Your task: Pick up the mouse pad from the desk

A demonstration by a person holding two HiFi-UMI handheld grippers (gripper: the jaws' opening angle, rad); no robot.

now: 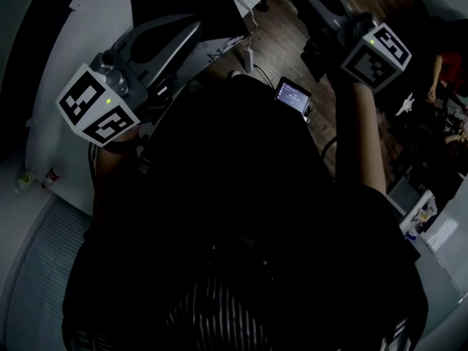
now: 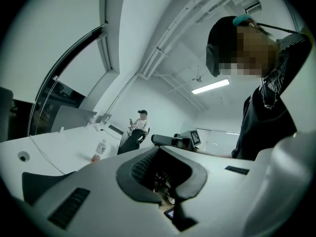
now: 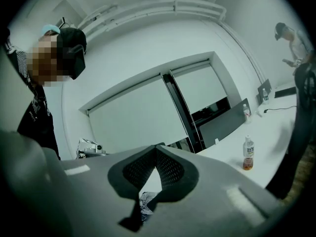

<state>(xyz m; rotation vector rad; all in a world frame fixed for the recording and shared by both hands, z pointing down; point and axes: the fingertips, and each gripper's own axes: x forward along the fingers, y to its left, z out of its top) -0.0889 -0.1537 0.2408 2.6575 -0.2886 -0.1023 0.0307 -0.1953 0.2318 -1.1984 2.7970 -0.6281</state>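
Black mouse pad [image 1: 183, 6] by the desk [image 1: 62, 46] edge; left gripper [image 2: 159, 151] and right gripper [image 3: 155, 148], fingers clenched empty, hover clear

A bottle [image 3: 248, 152] with orange liquid at its bottom is standing upright on the white table [image 3: 276, 132]. A second bottle [image 3: 245, 111] is standing farther back, beside a dark panel [image 3: 222, 125]. Beyond the table a person in a cap [image 2: 140, 125] is sitting in a dark chair [image 2: 129, 141]. A strip light [image 2: 211, 87] is glowing on the ceiling. A small screen [image 1: 292, 95] is glowing above the wood floor [image 1: 281, 39].
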